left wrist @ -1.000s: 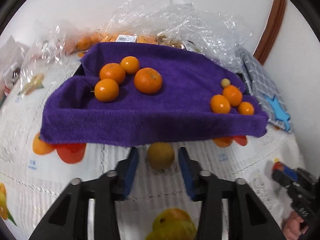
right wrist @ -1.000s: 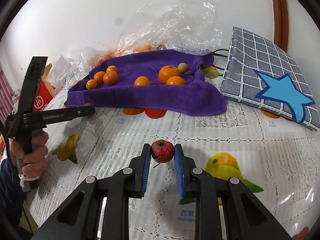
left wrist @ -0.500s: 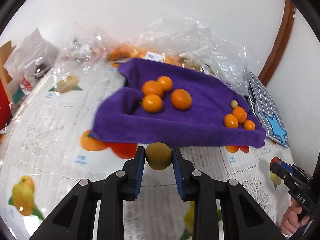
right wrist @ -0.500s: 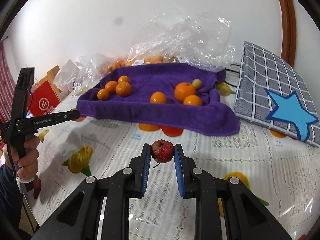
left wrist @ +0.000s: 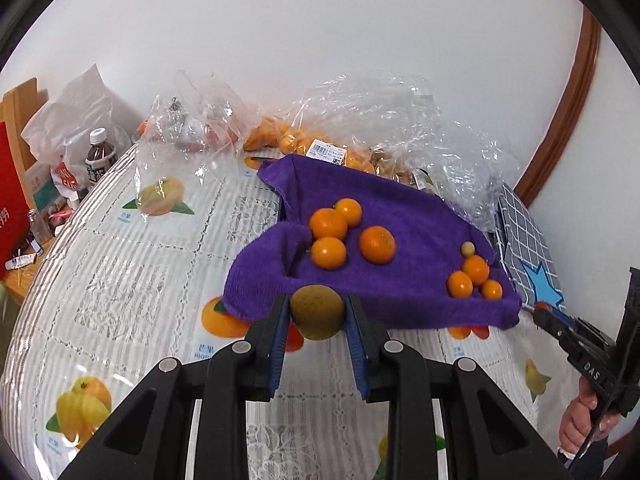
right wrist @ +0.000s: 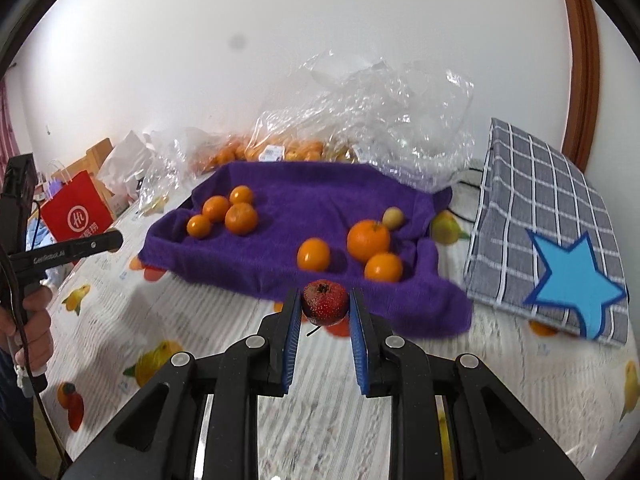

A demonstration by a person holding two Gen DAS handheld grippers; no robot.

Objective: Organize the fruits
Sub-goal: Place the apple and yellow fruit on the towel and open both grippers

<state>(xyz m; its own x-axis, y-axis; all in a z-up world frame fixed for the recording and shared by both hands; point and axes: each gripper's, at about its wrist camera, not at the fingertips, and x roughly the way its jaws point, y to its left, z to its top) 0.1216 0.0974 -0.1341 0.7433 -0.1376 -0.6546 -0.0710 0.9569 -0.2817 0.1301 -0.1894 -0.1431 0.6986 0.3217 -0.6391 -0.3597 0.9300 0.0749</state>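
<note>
Behind purple towel [left wrist: 400, 216]: plastic bags [left wrist: 384, 120] (crumpled, clear)

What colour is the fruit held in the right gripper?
Dark red with pale speckles; the fruit shows best in the right wrist view.

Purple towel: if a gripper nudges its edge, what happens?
The purple towel looks soft and bunched, so it would likely fold, not slide stiffly. The oranges on it sit loose and round; they'd probably roll.
</note>
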